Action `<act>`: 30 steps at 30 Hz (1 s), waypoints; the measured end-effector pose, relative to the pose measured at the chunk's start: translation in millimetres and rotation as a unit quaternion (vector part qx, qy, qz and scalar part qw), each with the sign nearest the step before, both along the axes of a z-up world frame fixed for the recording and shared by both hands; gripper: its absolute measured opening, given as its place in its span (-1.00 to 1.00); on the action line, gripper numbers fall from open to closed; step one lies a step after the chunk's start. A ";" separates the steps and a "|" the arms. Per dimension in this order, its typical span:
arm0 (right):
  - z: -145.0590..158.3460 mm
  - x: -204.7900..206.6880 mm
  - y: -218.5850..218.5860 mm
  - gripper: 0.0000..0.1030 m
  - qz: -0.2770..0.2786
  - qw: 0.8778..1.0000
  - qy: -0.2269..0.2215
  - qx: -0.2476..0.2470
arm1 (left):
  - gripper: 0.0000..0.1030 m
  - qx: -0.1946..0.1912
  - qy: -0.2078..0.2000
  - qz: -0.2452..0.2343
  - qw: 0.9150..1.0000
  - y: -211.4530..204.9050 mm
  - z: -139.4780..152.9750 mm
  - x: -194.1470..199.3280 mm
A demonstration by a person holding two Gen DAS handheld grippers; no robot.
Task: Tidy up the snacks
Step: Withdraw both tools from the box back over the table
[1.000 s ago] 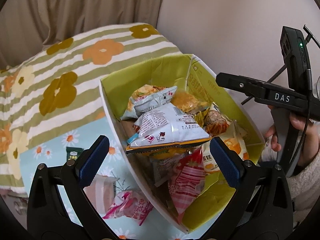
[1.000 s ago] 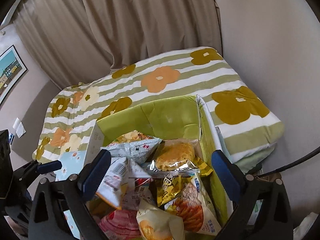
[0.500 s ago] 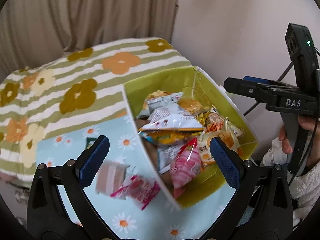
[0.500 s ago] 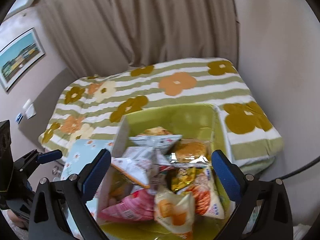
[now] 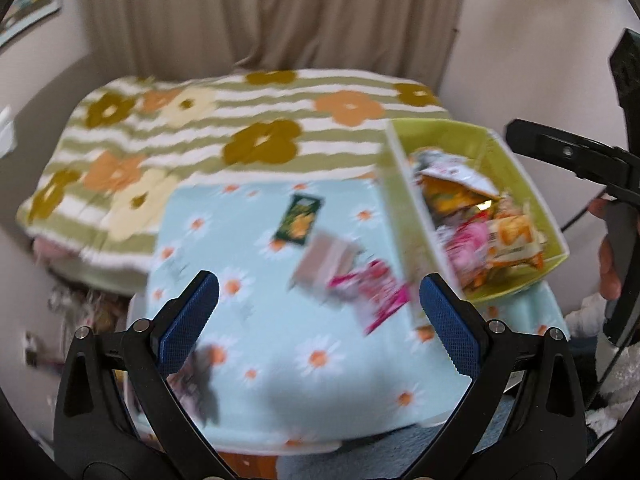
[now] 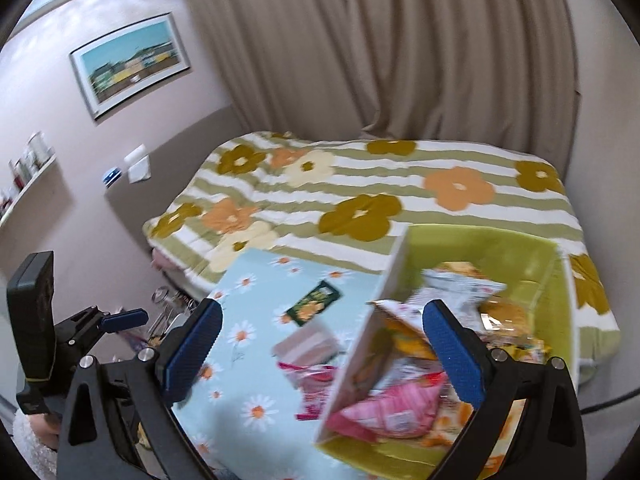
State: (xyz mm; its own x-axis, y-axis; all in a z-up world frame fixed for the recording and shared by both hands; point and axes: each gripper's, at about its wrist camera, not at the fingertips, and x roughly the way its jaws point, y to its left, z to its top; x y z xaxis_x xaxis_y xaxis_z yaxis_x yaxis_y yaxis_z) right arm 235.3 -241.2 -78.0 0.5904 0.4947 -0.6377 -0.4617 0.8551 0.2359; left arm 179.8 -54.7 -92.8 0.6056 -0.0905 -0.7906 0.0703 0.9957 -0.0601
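1. Two grippers up front, both empty: the left gripper (image 5: 316, 316) has its blue pads spread wide with nothing between them, and the right gripper (image 6: 320, 354) is gaping the same way, hanging over the near wall of the box.
2. Just past the left one, three snacks lie loose on the daisy-print cloth (image 5: 256, 364): a pink packet (image 5: 376, 294) right beside the box wall, a brownish packet (image 5: 326, 260) touching it, and a dark green packet (image 5: 300, 220) a bit farther back, on its own. It's all motion-blurred, so I can't read any labels.
3. The green box (image 5: 496, 148) sits on the right side of the cloth, already piled with bags (pink, orange, white ones).
4. My read: we're mid-task, between picks. Most of the stash is boxed, those three are left. Next move probably needs the left gripper to drop onto the pink packet, since it's nearest, pinch the crinkly film at an edge and lift it over the wall. It's flat and slippery, so it could slide instead of getting caught.
5. Behind that is a bed with a striped flower blanket (image 6: 360, 184), then beige curtains (image 6: 380, 48).
6. Off on the left wall hangs a framed picture (image 6: 130, 62), with a small shelf (image 6: 28, 174) of stuff near it.
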 end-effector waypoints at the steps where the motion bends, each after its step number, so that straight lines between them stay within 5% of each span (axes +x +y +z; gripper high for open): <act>1: -2.6 -2.3 8.8 0.94 0.003 1.000 -0.001 -0.007 | 0.94 -0.002 0.004 0.011 1.000 11.5 -3.4 -5.1; 8: -27.8 -18.7 64.0 0.94 0.008 0.999 0.013 -0.032 | 0.94 -0.001 0.040 0.046 0.998 74.0 -39.1 -28.0; 15: -72.1 -40.0 99.7 0.94 -0.092 0.994 0.024 -0.056 | 0.94 0.003 0.066 0.047 0.997 134.1 -76.4 -41.2; 30: -190.4 -51.0 130.2 0.94 -0.247 0.947 0.016 -0.203 | 0.94 0.029 0.092 0.016 0.995 157.0 -162.7 -28.2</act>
State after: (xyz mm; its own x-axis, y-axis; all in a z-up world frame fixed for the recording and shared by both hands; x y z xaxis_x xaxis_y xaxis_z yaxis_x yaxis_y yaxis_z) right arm 184.3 -111.0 -268.4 0.6630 -0.1274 -0.7376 0.0211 0.9882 -0.1518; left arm 151.6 102.2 -255.5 0.4516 -0.0248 -0.8919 0.0309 0.9994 -0.0122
